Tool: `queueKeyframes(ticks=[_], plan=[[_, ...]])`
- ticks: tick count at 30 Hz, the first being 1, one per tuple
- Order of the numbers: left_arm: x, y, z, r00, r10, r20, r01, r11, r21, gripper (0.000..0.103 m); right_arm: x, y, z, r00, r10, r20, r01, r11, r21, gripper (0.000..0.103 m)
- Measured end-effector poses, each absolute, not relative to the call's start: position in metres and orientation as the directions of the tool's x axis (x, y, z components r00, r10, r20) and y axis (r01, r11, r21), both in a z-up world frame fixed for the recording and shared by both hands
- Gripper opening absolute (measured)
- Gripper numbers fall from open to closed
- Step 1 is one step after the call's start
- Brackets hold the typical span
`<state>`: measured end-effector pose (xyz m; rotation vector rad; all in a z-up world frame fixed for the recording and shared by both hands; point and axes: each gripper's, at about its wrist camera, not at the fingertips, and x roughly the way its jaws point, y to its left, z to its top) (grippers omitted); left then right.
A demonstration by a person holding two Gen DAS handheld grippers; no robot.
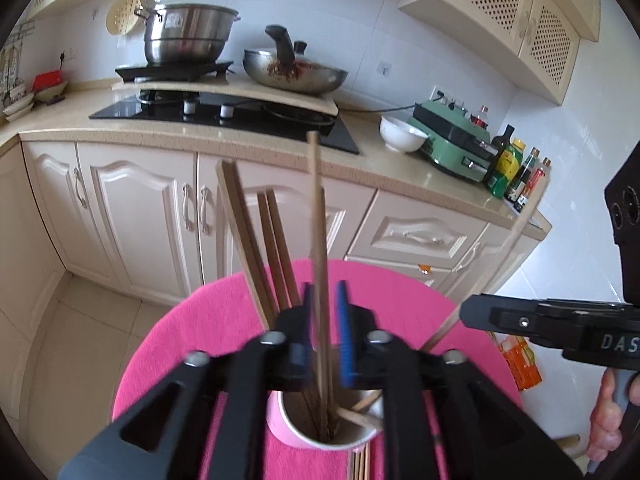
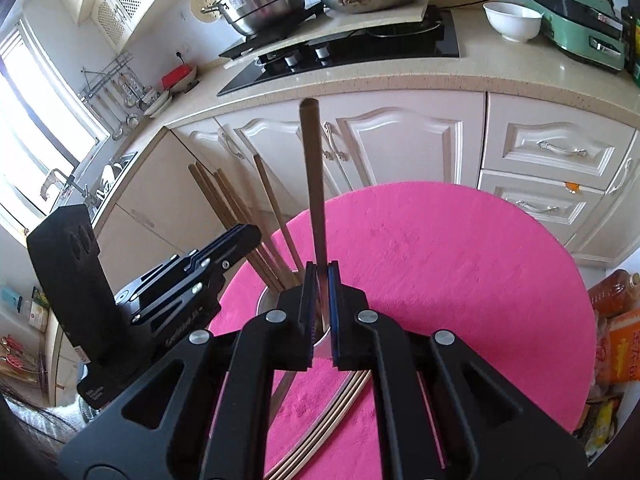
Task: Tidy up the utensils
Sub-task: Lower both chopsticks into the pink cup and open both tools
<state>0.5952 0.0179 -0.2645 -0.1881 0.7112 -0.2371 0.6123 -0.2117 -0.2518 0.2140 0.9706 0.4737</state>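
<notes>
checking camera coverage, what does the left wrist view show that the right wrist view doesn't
Only the left wrist view looks into the pink cup and sees the sauce bottles on the counter end, plus the right gripper from the side.

Only the right wrist view shows the window, the sink, the hanging utensil rack and loose chopsticks lying on the pink cloth.

Both show the pink cloth, the chopsticks standing in the cup, the steel pot, the wok, the white bowl and the green appliance.
</notes>
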Motion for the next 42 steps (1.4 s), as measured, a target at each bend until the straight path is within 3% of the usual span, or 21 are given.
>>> queueKeyframes(ticks=[21, 28, 42], plan=[[0.559, 0.026, -0.26, 0.686, -0.203, -0.698, 0.133, 0.979, -0.153, 0.032, 0.606, -0.205, -0.265, 0.439, 0.487, -0.755, -0.248, 0.873, 0.419, 0.008], [0.548, 0.026, -0.258, 0.674, -0.196, -0.713, 0.128, 0.981, -0.148, 0.032, 0.596, -0.217, -0.253, 0.478, 0.493, -0.727, -0.236, 0.869, 0.435, 0.043], [0.515, 0.03, -0.289, 0.571, -0.134, -0.81, 0.069, 0.991, -0.115, 0.034, 0.564, -0.271, -0.266, 0.542, 0.443, -0.714, -0.122, 0.882, 0.455, 0.045]])
